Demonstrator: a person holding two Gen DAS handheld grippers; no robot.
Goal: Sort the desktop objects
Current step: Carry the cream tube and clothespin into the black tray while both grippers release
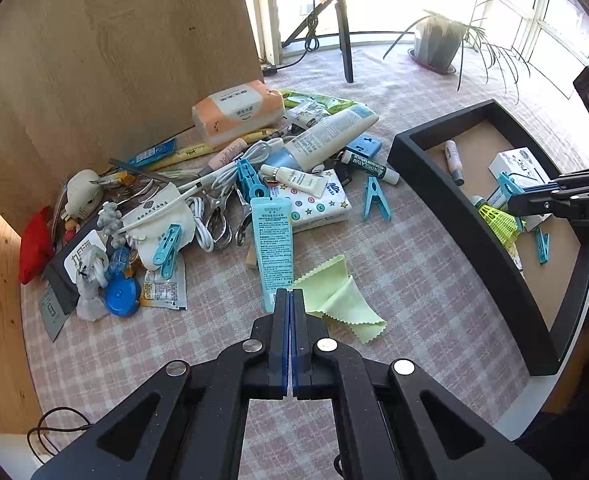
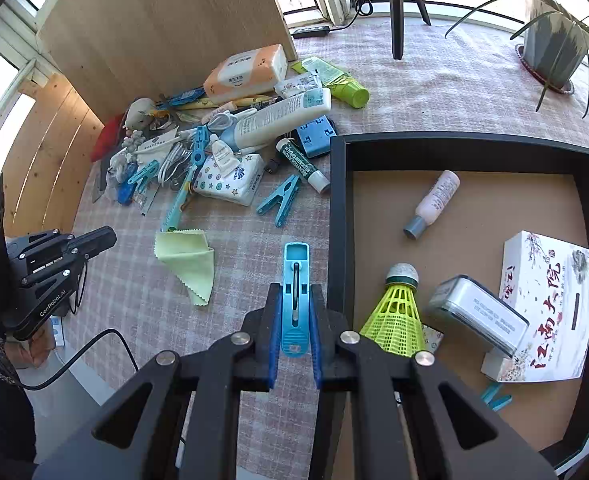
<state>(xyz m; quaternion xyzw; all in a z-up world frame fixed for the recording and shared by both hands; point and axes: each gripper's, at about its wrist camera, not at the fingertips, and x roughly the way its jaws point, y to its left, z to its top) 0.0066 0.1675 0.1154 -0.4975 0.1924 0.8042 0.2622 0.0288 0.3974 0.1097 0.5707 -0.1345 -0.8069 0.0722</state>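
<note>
The right gripper (image 2: 294, 322) clamps a blue clothes peg (image 2: 295, 300) by its flat sides, just beside the black tray (image 2: 336, 216); light, stiff, slippery plastic, best held mid-body; the left gripper (image 1: 291, 300) is closed, empty, above the green cloth (image 1: 344, 300); clutter lies beyond.

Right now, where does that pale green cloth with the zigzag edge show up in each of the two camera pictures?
Left wrist view: the green cloth lies low in the middle, just right of the shut left gripper.
Right wrist view: the green cloth lies left of centre, on the checked tablecloth.
Shared landmark: the black tray, to the cloth's right in both.
</note>
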